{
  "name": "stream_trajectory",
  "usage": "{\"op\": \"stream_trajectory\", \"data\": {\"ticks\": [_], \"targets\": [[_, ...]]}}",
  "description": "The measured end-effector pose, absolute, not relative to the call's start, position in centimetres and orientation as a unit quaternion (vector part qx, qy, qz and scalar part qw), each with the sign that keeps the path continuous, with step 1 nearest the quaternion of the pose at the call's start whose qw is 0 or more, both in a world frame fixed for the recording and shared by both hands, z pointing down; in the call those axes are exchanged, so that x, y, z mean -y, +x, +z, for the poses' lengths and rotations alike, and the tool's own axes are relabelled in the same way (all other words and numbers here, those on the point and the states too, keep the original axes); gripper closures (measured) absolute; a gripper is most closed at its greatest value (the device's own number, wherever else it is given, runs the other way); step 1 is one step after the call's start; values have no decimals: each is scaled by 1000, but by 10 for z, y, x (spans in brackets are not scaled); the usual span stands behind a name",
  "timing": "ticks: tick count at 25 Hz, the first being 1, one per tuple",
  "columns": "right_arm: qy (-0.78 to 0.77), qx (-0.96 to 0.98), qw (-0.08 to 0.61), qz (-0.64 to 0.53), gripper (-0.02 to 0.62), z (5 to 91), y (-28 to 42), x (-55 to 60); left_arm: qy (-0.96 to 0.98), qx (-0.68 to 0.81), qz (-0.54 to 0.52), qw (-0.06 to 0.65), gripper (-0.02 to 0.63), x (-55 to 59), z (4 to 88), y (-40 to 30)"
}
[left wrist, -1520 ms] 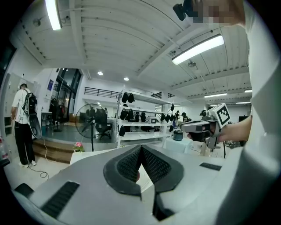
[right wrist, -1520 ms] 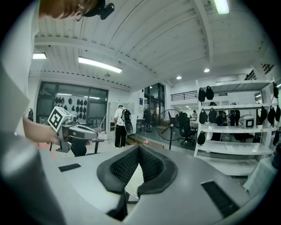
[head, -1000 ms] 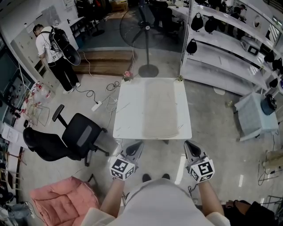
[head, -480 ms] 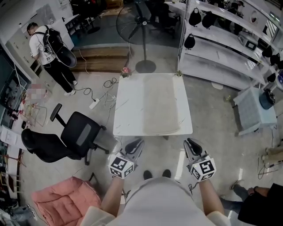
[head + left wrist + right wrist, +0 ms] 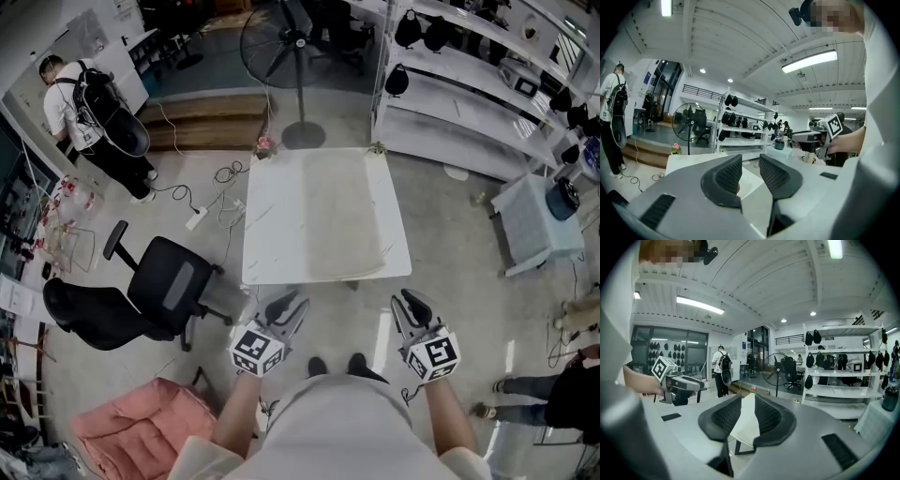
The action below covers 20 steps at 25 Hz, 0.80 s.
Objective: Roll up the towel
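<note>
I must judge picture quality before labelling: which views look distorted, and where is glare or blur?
Head view: sharp, edges bend, glare streak on the floor. Left gripper view: fisheye circle, dark corners, ceiling lamp blooms. Right gripper view: same fisheye, bright strip light.

We see the towel (image 5: 342, 216) as a long, pale beige rectangle, spread flat and fully unrolled on the white table (image 5: 272, 220). It runs lengthwise from the table's far edge to its near edge. It lies right of the middle, so we see a wide bare strip of tabletop on its left and a narrow one on its right.
</note>
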State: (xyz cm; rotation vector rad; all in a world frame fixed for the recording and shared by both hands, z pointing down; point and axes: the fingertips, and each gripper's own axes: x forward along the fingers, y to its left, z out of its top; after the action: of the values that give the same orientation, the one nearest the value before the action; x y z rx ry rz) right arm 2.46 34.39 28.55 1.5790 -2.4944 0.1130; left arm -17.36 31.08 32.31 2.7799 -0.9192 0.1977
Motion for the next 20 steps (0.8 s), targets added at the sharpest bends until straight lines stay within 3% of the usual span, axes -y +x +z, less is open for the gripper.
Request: {"op": "stream_trajectory", "data": {"ticks": [20], "targets": [[525, 840, 129, 54, 494, 323, 37, -294, 937, 312, 89, 130, 469, -266, 356, -162]]}}
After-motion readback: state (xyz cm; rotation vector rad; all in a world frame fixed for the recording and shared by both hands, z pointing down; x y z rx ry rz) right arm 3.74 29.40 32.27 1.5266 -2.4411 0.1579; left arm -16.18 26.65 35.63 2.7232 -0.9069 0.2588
